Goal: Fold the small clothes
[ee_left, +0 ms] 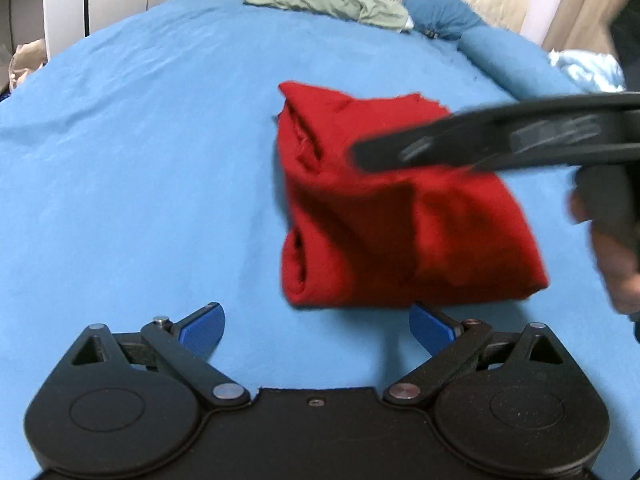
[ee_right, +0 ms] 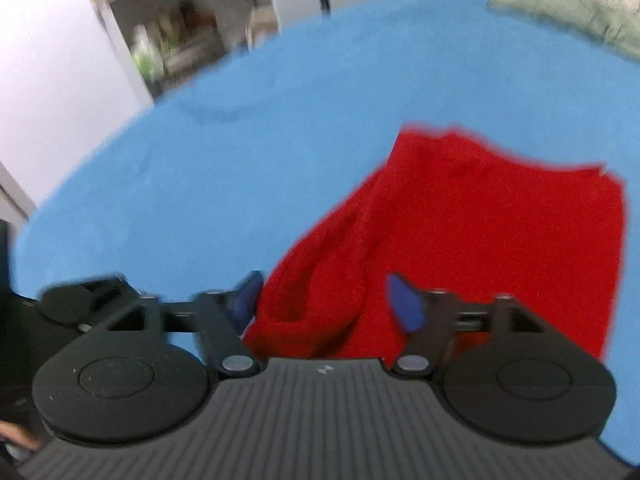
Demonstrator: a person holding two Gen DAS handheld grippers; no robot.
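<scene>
A red garment [ee_left: 384, 216], folded into a thick bundle, lies on the blue bed sheet [ee_left: 140, 160]. My left gripper [ee_left: 316, 330] is open and empty, its blue pads just short of the bundle's near edge. My right gripper [ee_right: 326, 304] is open, hovering over the near left corner of the red garment [ee_right: 460, 240], its jaws apart with cloth below them. In the left wrist view the right gripper [ee_left: 360, 156] reaches in from the right, blurred, above the bundle.
A green folded cloth [ee_left: 324, 0] and a blue pillow [ee_left: 440, 8] lie at the far end of the bed. A light blue cloth [ee_left: 588, 68] is at the right. Shelves [ee_right: 176, 36] stand beyond the bed's left side.
</scene>
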